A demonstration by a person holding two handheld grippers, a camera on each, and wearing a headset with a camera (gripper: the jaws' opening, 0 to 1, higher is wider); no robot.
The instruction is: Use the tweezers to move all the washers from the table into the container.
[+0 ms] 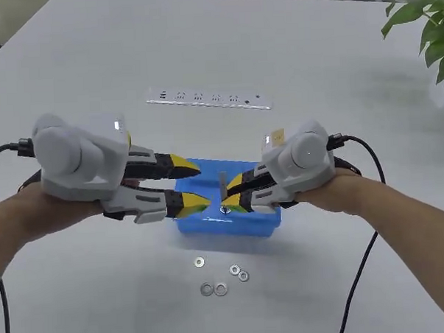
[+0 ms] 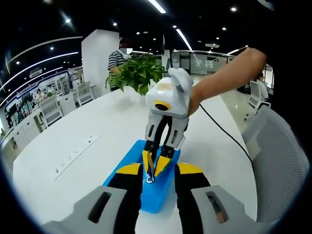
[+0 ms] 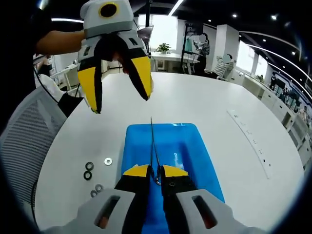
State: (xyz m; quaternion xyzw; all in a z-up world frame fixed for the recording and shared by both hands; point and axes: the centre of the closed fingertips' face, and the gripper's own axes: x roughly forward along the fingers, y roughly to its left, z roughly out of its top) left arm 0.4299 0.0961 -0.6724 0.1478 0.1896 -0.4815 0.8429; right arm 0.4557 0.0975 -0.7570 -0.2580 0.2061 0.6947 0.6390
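A blue container (image 1: 210, 224) sits on the white table between my two grippers. My right gripper (image 1: 234, 195) is shut on thin metal tweezers (image 3: 152, 141), which reach out over the container's inside (image 3: 185, 151). A small ring shape shows at the jaws; I cannot tell whether it is a washer. My left gripper (image 1: 195, 185) is open and holds nothing; it hovers at the container's left end, facing the right one. Several washers (image 1: 221, 289) lie loose on the table in front of the container, also seen as washers (image 3: 89, 170) left of it.
A white power strip (image 1: 208, 98) lies flat on the table beyond the container. A green plant (image 1: 429, 25) stands at the far right corner. Cables (image 1: 363, 278) trail from both grippers toward the table's near edge. Office chairs and people are in the background.
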